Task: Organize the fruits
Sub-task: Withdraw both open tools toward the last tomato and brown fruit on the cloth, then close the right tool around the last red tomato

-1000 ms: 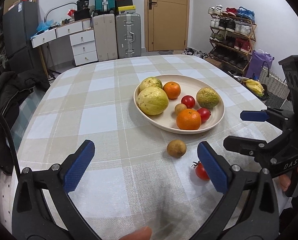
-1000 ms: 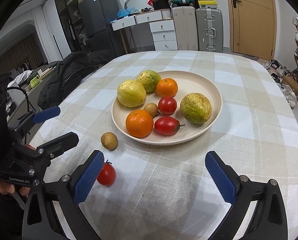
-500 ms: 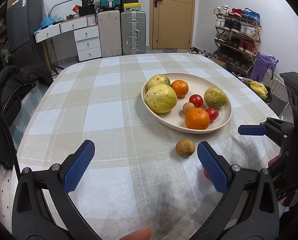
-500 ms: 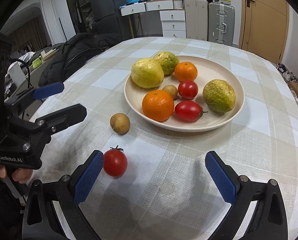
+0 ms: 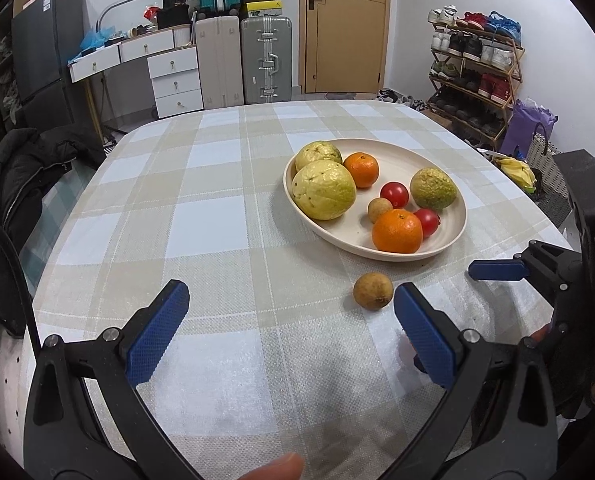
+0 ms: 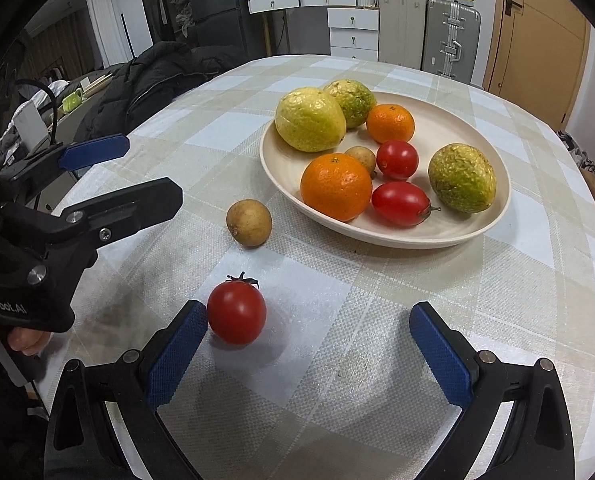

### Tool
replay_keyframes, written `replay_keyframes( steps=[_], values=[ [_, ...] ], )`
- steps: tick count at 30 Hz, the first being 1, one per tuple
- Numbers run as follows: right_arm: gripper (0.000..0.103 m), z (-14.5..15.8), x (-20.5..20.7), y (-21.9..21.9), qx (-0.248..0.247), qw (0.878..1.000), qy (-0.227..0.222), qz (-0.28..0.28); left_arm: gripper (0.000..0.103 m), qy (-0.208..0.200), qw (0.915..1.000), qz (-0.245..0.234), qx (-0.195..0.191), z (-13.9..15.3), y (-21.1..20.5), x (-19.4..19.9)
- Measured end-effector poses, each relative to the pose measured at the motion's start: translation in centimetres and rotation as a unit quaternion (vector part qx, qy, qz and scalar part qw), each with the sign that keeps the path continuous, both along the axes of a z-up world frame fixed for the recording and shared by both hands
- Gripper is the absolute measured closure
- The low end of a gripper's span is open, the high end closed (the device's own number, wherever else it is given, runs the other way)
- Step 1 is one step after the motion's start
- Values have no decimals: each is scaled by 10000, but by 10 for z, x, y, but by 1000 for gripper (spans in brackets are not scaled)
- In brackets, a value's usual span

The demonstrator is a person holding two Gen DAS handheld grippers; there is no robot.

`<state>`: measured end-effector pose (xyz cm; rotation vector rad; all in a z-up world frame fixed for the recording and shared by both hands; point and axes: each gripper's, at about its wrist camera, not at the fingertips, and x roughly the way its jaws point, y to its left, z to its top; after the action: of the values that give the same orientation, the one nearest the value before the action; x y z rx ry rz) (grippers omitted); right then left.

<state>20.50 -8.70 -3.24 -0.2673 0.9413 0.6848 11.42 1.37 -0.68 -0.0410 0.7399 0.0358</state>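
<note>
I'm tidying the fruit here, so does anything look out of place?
Yes. Two fruits lie loose on the tablecloth instead of in the plate: a small brown fruit just beside its rim, and a red tomato at the left finger of the open right hand-held gripper. Nothing looks spilled or damaged.

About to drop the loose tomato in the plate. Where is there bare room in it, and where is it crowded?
The plate is bare along its far right, behind the small orange and the green guava, with a thin strip at the near rim. Its left and middle are packed. The tomato lies beside the open right gripper.
</note>
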Motion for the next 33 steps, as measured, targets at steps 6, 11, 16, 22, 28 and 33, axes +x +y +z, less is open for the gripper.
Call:
replay_keyframes(
  steps=[6, 11, 16, 22, 28, 33],
  values=[
    [0, -1, -2, 2, -152, 9999, -64, -12, 1, 51, 10000, -10, 21, -4, -2, 1],
    [0, -3, -4, 5, -331, 9993, -144, 0, 1, 94, 10000, 1, 18, -6, -2, 2],
    [0, -2, -3, 3, -350, 9992, -185, -60, 1, 106, 9999, 1, 22, -7, -2, 3],
    [2, 1, -6, 3, -423, 9985, -332, -54, 1, 120, 9999, 6, 23, -8, -1, 3],
    [30, 3, -10, 4, -245, 9993, -227, 173, 1, 172, 9998, 4, 27, -12, 0, 4],
    [47, 5, -12, 5, -117, 9993, -229, 275, 1, 211, 9998, 1, 40, -14, -1, 6]
  ],
)
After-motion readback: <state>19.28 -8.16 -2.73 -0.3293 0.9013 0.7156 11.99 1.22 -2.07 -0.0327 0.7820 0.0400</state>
